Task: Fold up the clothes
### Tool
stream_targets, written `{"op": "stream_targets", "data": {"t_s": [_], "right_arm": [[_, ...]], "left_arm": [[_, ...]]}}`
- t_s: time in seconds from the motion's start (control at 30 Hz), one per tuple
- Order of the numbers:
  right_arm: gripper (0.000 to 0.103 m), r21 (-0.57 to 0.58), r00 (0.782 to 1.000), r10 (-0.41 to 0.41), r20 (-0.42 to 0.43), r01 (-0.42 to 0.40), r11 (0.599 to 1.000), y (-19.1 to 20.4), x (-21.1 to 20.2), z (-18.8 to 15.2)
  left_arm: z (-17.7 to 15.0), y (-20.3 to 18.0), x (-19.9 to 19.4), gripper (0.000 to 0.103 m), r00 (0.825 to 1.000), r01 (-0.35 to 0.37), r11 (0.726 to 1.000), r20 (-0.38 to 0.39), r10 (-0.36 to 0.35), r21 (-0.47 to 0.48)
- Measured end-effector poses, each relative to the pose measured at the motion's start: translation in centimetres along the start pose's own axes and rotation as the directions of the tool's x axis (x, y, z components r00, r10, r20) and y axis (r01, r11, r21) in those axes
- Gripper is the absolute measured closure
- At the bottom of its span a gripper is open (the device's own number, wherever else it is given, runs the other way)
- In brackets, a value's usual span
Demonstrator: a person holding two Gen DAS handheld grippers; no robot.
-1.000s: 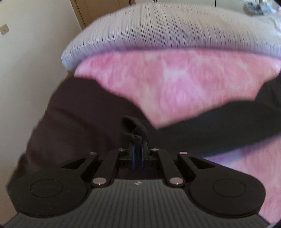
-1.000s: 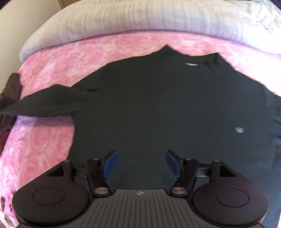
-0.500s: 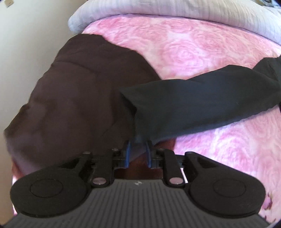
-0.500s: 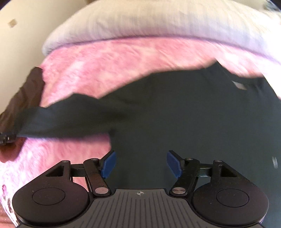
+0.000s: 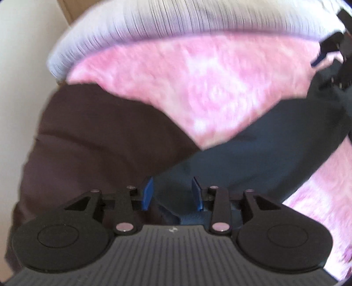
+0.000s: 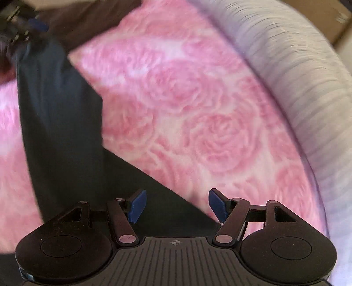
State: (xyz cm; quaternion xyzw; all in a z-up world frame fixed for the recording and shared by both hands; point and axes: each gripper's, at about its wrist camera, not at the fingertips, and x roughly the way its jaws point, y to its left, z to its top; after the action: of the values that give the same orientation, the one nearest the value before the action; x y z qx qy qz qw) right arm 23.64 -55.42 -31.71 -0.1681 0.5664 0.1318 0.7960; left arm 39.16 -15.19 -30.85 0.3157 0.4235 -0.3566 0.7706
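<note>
A black long-sleeved top lies on a pink rose-patterned bed cover. Its sleeve (image 5: 264, 151) runs from the right down to my left gripper (image 5: 172, 193), whose blue pads stand apart around the sleeve end without pinching it. In the right wrist view the same sleeve (image 6: 61, 114) stretches up and left from the top's shoulder. My right gripper (image 6: 177, 205) is open and empty just above that shoulder edge. The left gripper also shows in the right wrist view (image 6: 22, 28) at the far end of the sleeve.
A dark brown garment (image 5: 99, 143) lies at the bed's left side, partly under the sleeve end. A grey-white ribbed blanket (image 5: 187, 19) is rolled along the far edge, also in the right wrist view (image 6: 297, 72). A pale wall (image 5: 19, 66) stands left.
My left gripper, shut on the sleeve end before, has opened and let it go. My right gripper has swung left from over the top's body to its shoulder and sleeve.
</note>
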Motion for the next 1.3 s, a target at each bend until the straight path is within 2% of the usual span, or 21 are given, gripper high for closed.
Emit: {"op": "stream_targets", "data": {"t_s": [0.07, 0.1, 0.17, 0.3, 0.37, 0.43, 0.5, 0.53, 0.57, 0.6, 0.63, 0.7, 0.73, 0.87, 1.03, 1.13, 1.2, 1.27, 1.3], "right_arm": [[0.099, -0.013, 0.998, 0.043, -0.055, -0.044, 0.999, -0.4, 1.6, 0.2], [0.1, -0.019, 0.997, 0.044, -0.056, -0.045, 0.999, -0.4, 1.9, 0.3], [0.103, 0.026, 1.0, -0.01, -0.004, 0.01, 1.0, -1.0, 1.8, 0.6], [0.103, 0.296, 0.985, -0.127, 0.119, 0.087, 0.951, -4.4, 1.0, 0.7], [0.103, 0.303, 0.984, -0.117, 0.137, 0.071, 0.95, -4.2, 0.6, 0.5], [0.101, 0.273, 0.983, -0.068, 0.168, 0.02, 0.962, -3.2, -0.3, 0.1], [0.088, 0.143, 0.989, -0.009, 0.147, -0.013, 0.99, -1.5, -0.1, 0.0], [0.068, 0.064, 0.992, 0.021, 0.127, -0.029, 0.998, -0.5, 0.2, 0.0], [0.053, -0.014, 0.995, 0.044, 0.085, -0.043, 0.999, 0.3, 0.8, 0.2], [0.051, -0.09, 0.998, 0.059, 0.029, -0.056, 0.994, 1.0, 1.7, 0.4], [0.051, -0.121, 0.997, 0.071, 0.001, -0.07, 0.99, 1.2, 2.3, 0.6], [0.074, -0.1, 0.997, 0.081, 0.001, -0.08, 0.992, 1.0, 2.7, 0.6], [0.103, -0.063, 0.997, 0.07, 0.02, -0.068, 0.996, 0.7, 2.5, 0.5], [0.103, 0.086, 0.996, 0.017, 0.092, -0.025, 0.996, -0.6, 2.0, 0.1], [0.103, 0.274, 0.984, -0.062, 0.168, 0.014, 0.962, -2.1, 1.3, -0.3], [0.096, 0.433, 0.962, -0.142, 0.231, 0.029, 0.901, -2.5, -0.5, -1.6], [0.093, 0.543, 0.945, -0.195, 0.264, 0.021, 0.839, -2.4, -1.9, -2.9], [0.088, 0.633, 0.942, -0.212, 0.261, -0.001, 0.774, -1.1, -2.9, -5.3], [0.086, 0.657, 0.949, -0.209, 0.237, 0.002, 0.754, -0.1, -3.0, -6.7]], "left_arm": [[-0.8, -0.3, 0.5, 0.07, 1.0, -0.005, 1.0, -0.028, 0.005, 0.015], [-1.2, -0.5, 0.7, 0.071, 0.999, -0.007, 1.0, -0.041, 0.008, 0.023], [-1.9, -0.8, 0.9, 0.071, 0.998, -0.014, 1.0, -0.056, 0.015, 0.024], [-2.2, -0.5, 0.9, 0.07, 0.999, -0.022, 1.0, -0.047, 0.022, -0.008], [-2.0, -0.4, 0.8, 0.071, 0.999, -0.023, 1.0, -0.046, 0.022, -0.013], [-1.7, -0.5, 0.9, 0.072, 0.999, -0.014, 1.0, -0.046, 0.015, 0.003], [-1.8, -0.8, 0.9, 0.075, 0.998, -0.011, 0.999, -0.064, 0.014, 0.034], [-1.8, -1.0, 1.0, 0.077, 0.997, -0.01, 0.999, -0.074, 0.014, 0.05], [-1.9, -1.1, 0.9, 0.079, 0.997, -0.009, 0.998, -0.078, 0.013, 0.056], [-2.0, -1.2, 0.8, 0.082, 0.997, -0.007, 0.998, -0.081, 0.012, 0.06], [-2.1, -1.3, 0.7, 0.082, 0.997, -0.008, 0.998, -0.078, 0.013, 0.06], [-2.4, -1.3, 0.7, 0.082, 0.998, -0.014, 0.998, -0.068, 0.017, 0.057], [-2.5, -1.4, 0.7, 0.082, 0.998, -0.016, 0.998, -0.064, 0.02, 0.055], [-2.9, -1.5, 0.5, 0.082, 0.999, -0.026, 0.999, -0.047, 0.028, 0.03], [-3.3, -1.6, 0.3, 0.082, 0.999, -0.033, 0.999, -0.035, 0.034, 0.001], [-3.3, -1.3, 0.3, 0.081, 0.999, -0.032, 0.999, -0.035, 0.031, -0.025], [-3.2, -1.1, 0.2, 0.081, 0.999, -0.034, 0.998, -0.035, 0.032, -0.054], [-3.2, -1.1, 0.1, 0.081, 0.998, -0.043, 0.996, -0.038, 0.04, -0.072], [-3.2, -1.2, 0.0, 0.081, 0.998, -0.05, 0.996, -0.041, 0.047, -0.078]]}}
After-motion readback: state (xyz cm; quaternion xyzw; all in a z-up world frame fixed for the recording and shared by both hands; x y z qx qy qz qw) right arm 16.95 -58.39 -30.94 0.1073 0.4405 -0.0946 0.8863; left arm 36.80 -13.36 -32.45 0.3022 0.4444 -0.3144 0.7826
